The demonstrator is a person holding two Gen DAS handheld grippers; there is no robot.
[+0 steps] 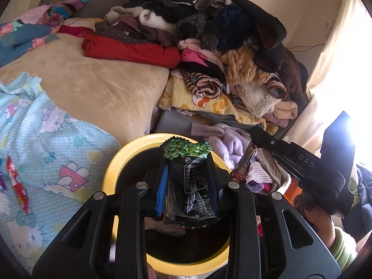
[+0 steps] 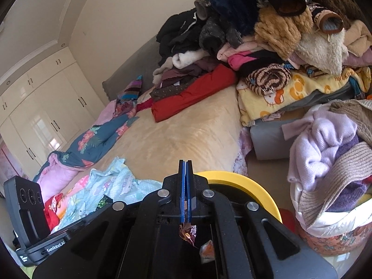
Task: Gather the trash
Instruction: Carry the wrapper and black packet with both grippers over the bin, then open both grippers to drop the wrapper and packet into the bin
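**Currently: both wrappers held over the bin, release pending**

Presently the deposit step is judged to be in hand. The yellow-rimmed bin (image 1: 109, 174) is taken as the landmark for all positions below.

Left gripper (image 1: 186, 186): the jaws are closed on a green-and-black snack wrapper (image 1: 190, 181). The wrapper is held upright, directly above the dark opening of the bin, with its green crimped end pointing away from the camera. Some discarded material is seen inside the bin, beneath the wrapper.

Right gripper (image 2: 185, 190): the blue pads (image 2: 182, 186) are pressed almost together, and a brown wrapper (image 2: 187, 230) is pinched between them. In the left wrist view the same wrapper (image 1: 244, 165) is seen hanging from the jaw tips just beside the right edge of the rim, not clearly over the opening. The bin rim (image 2: 244, 181) is seen in the right wrist view just beyond the pads.

Remaining trash: a red wrapper (image 1: 17, 186) is seen lying on the patterned blue blanket (image 1: 58, 139), well to the left of the bin.

Next move, as judged: the left jaws are to be opened so that the green-and-black wrapper drops straight in. The right gripper is to be brought fully over the opening before release. Thin film may cling to a pad; a wide opening is advised.
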